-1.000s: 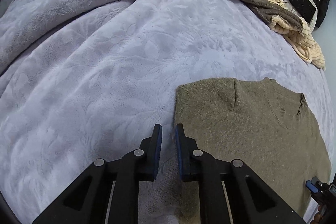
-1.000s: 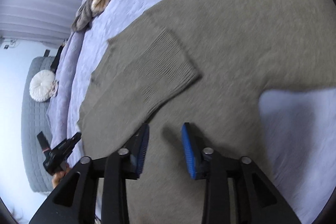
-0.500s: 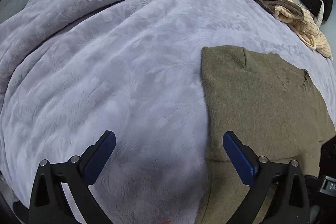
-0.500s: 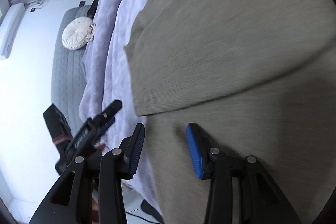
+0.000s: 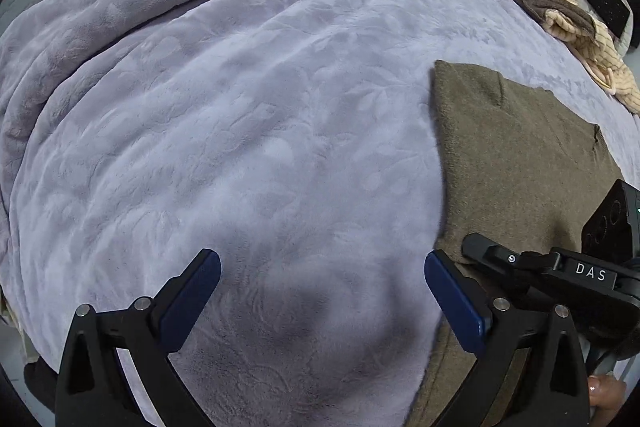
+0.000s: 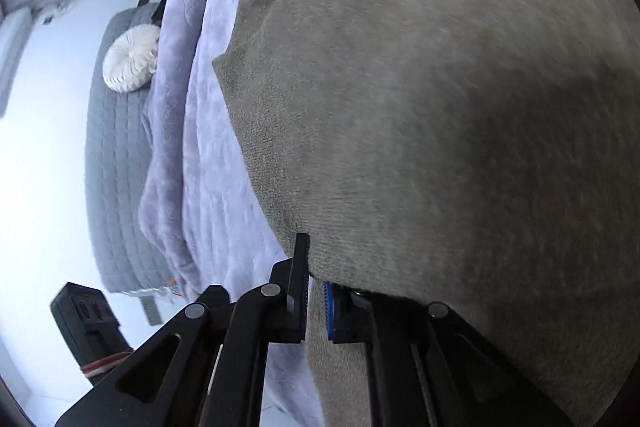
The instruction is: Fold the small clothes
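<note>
- Left wrist view: left gripper (image 5: 322,291) spread wide, hovering over lavender bedspread (image 5: 240,127), holding nothing.
- Olive sweater (image 5: 516,163) flat at right, folded edge beside right finger.
- Right gripper (image 5: 560,267) low over sweater's near part.
- Knit pile (image 5: 560,11) at far edge.
- Right wrist view: right gripper (image 6: 316,291) pinched on sweater (image 6: 440,107) edge, apparently lifted; blurred.
- Round cushion (image 6: 130,61) against grey headboard (image 6: 116,187).

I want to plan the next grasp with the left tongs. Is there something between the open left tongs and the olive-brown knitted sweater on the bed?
Nothing visible stands between them. The left tongs hang open over the bare lilac plush blanket, and the olive-brown knitted sweater lies directly beside the right-hand finger. The right tongs are shut on its near edge.
</note>
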`<state>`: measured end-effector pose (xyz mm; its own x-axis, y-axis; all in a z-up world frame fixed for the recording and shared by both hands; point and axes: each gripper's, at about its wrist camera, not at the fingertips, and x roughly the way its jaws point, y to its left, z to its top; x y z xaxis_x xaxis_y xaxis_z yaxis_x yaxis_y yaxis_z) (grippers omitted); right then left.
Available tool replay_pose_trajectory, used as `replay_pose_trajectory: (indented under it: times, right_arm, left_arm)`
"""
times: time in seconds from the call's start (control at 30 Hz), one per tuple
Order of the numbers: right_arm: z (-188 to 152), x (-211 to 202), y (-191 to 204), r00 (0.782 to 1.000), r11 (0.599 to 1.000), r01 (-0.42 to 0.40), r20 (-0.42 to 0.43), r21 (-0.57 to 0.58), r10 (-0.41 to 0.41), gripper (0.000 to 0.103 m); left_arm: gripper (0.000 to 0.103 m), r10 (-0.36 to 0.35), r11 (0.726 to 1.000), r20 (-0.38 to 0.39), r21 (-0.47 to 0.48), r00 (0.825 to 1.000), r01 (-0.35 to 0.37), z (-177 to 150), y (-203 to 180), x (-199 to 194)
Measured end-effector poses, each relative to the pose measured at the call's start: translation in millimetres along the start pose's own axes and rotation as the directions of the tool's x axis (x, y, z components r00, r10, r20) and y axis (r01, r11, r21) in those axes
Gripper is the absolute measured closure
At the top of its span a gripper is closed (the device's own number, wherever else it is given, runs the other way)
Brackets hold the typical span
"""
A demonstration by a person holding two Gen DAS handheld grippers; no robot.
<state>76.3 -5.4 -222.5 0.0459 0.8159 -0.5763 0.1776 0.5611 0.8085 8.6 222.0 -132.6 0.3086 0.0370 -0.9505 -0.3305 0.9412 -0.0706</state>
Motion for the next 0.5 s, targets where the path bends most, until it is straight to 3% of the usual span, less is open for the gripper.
replay_pose_trajectory:
  times: [0.13, 0.27, 0.5]
  right_arm:
    - [-13.5, -19.7, 5.8, 0.998, 0.996, 0.047, -0.049, -0.071, -0.051, 0.091]
    - [-31.7, -64.5, -4.8, 0.995, 0.991, 0.086, -0.032, -0.102, -0.089, 0.063]
    - [-40.0, -168.0, -50.0, 0.988, 0.990, 0.137, 0.084, -0.037, -0.133, 0.062]
  left_arm:
    - [0.001, -0.040, 0.995, 0.005, 0.089, 0.999, 0.040, -0.7, -31.6, -3.5]
    - [0.001, -0.090, 0.984, -0.014, 0.154, 0.996, 0.091, -2.3, -68.7, -3.5]
    - [0.001, -0.140, 0.954, -0.061, 0.259, 0.988, 0.151, -13.0, -143.0, 0.4]
